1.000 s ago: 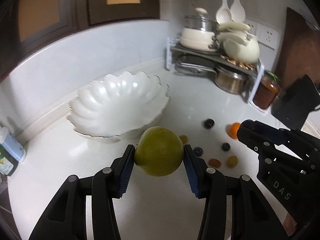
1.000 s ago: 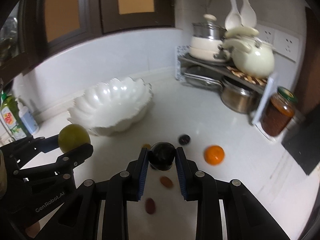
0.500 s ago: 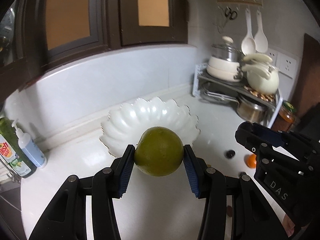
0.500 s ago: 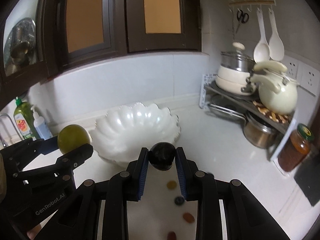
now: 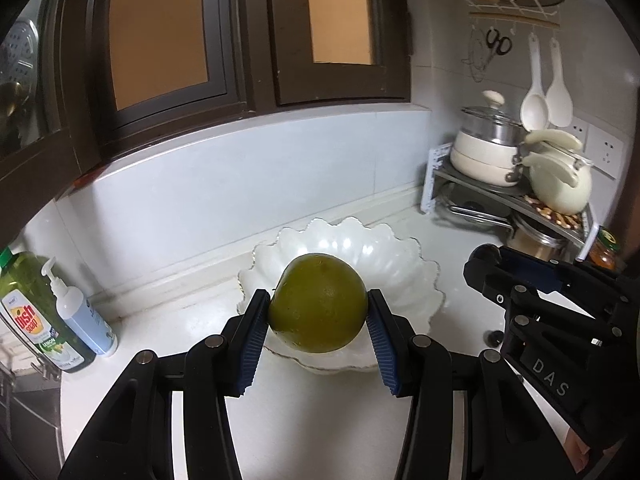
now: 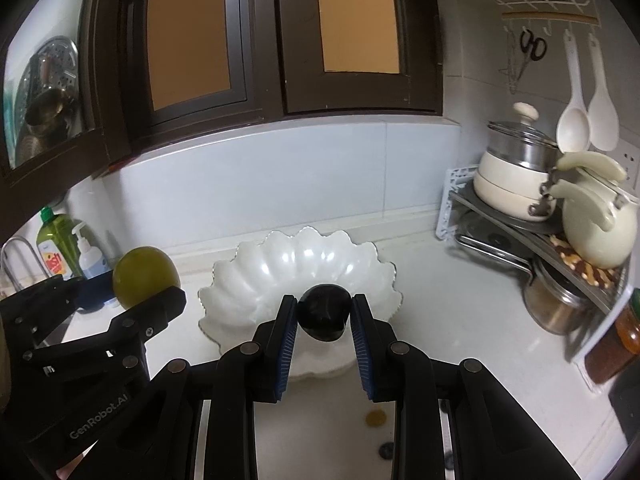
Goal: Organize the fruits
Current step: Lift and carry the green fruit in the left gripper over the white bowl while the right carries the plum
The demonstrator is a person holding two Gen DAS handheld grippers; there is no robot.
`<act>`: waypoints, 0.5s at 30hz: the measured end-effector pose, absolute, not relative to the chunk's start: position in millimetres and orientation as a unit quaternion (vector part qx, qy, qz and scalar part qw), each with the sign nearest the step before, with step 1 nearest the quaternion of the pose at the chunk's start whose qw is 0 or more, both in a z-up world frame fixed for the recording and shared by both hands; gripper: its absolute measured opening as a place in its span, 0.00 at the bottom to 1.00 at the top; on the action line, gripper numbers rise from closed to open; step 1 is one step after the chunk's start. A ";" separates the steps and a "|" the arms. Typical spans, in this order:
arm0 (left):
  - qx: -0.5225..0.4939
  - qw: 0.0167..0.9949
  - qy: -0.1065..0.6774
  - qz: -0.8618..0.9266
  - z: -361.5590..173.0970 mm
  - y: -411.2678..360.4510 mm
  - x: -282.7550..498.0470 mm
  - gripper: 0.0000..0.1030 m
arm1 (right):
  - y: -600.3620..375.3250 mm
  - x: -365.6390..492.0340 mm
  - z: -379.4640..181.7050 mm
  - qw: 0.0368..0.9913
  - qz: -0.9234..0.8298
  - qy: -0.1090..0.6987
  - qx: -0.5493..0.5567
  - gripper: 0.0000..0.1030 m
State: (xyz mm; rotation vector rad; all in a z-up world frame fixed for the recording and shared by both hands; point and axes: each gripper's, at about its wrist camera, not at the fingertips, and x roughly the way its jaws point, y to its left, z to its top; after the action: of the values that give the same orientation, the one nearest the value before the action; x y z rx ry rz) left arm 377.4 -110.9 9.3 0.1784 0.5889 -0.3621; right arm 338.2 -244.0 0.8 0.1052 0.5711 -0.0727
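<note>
My left gripper (image 5: pixel 318 312) is shut on a large green round fruit (image 5: pixel 318 302), held in the air in front of a white scalloped bowl (image 5: pixel 400 248). My right gripper (image 6: pixel 324 312) is shut on a small black round fruit (image 6: pixel 324 310), held just before the same bowl (image 6: pixel 280 264), which looks empty. In the right wrist view the left gripper and its green fruit (image 6: pixel 144 276) hang to the left of the bowl. In the left wrist view the right gripper's black body (image 5: pixel 540 308) is at the right. Small loose fruits (image 6: pixel 376 418) lie on the white counter below.
A rack with pots and a cream kettle (image 6: pixel 596 220) fills the back right corner, with a jar (image 6: pixel 628 328) beside it. Dish soap and a pump bottle (image 5: pixel 80 316) stand at the left by the sink. Dark cabinets hang above the grey backsplash.
Both grippers have risen and moved toward the bowl with their fruits still held. The bowl now lies straight ahead, and the loose fruits on the counter have slipped low and mostly out of view.
</note>
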 end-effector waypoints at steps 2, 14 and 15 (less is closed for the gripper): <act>0.087 0.937 0.290 -0.171 9.4 -110.9 386.4 0.47 | -244.2 348.3 0.1 0.957 -0.034 0.285 0.050 0.28; 0.089 0.922 0.335 -0.174 -3.1 -119.3 446.9 0.47 | -255.6 422.0 -15.5 0.939 -0.018 0.337 0.061 0.28; 0.091 0.920 0.340 -0.173 -5.7 -120.6 452.0 0.47 | -256.3 427.6 -17.3 0.937 -0.016 0.343 0.062 0.28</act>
State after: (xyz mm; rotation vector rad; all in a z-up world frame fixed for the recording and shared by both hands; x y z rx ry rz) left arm 452.0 -120.6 -5.7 0.1864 0.6987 -0.3549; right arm 427.6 -256.3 -17.3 0.1260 0.7010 -0.0334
